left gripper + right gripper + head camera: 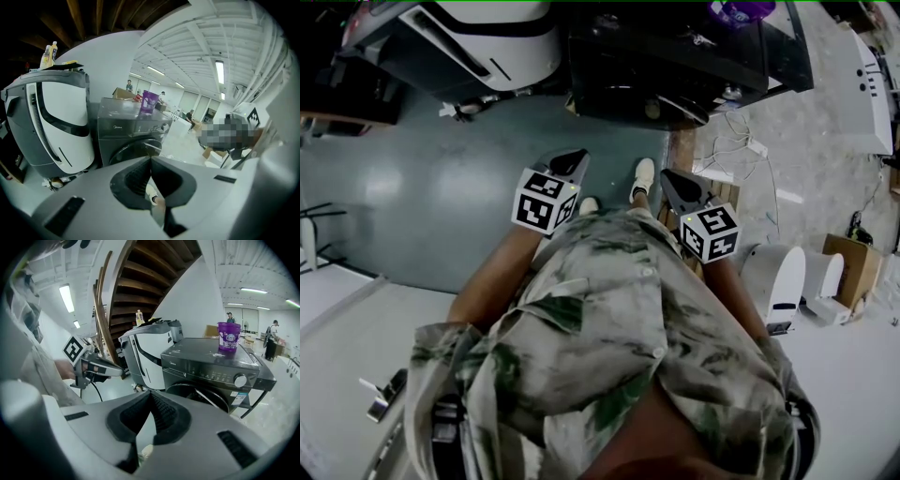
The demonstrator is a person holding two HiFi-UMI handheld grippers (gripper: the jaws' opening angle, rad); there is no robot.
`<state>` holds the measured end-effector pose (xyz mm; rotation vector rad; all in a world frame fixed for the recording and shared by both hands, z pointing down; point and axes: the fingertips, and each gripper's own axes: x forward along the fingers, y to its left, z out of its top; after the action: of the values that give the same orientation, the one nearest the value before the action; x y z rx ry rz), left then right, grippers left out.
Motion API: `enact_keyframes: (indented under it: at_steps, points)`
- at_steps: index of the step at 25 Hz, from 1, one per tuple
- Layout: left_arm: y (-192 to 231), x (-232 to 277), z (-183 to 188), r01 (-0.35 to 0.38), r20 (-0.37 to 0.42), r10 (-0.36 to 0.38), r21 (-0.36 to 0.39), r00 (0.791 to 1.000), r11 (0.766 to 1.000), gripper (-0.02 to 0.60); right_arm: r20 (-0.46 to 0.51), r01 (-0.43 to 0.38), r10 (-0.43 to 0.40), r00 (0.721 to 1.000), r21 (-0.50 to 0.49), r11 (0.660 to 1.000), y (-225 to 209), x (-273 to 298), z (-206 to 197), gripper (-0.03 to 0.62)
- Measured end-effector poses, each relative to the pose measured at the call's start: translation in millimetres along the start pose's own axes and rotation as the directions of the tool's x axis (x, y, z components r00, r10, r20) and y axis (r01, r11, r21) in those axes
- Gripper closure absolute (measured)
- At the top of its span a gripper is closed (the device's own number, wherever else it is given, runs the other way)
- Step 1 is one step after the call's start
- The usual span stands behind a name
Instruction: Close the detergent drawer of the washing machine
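The left gripper [572,156] has its 2 jaws pressed together, gripping nothing. The right gripper [668,176] is likewise closed and empty. Both are well apart from the washer [211,364].

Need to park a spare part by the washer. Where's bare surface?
Free: washing machine top left of the purple tub; grey floor in front of the white appliance. Crowded: cables and white units at the head view's right.
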<state>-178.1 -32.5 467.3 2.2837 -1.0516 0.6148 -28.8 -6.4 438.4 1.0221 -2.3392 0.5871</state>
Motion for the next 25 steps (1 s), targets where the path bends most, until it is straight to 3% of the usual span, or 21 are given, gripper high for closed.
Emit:
enact_keyframes:
  at_steps: [13,25]
  points:
    - [-6.5,-24.8,-9.5,0.055,0.017,-0.055,-0.009,0.998,0.998,0.557,-0.013,-0.018,0.017,1.0,-0.047,0.999,28.2,-0.3,1.7,0.572]
    - [0.2,-32.3,-17.2,0.051,0.024,-0.051,-0.029,0.998,0.998,0.557,-0.034,-0.041,0.038,0.999,-0.086,0.995,41.7,0.6,-0.6,0.574]
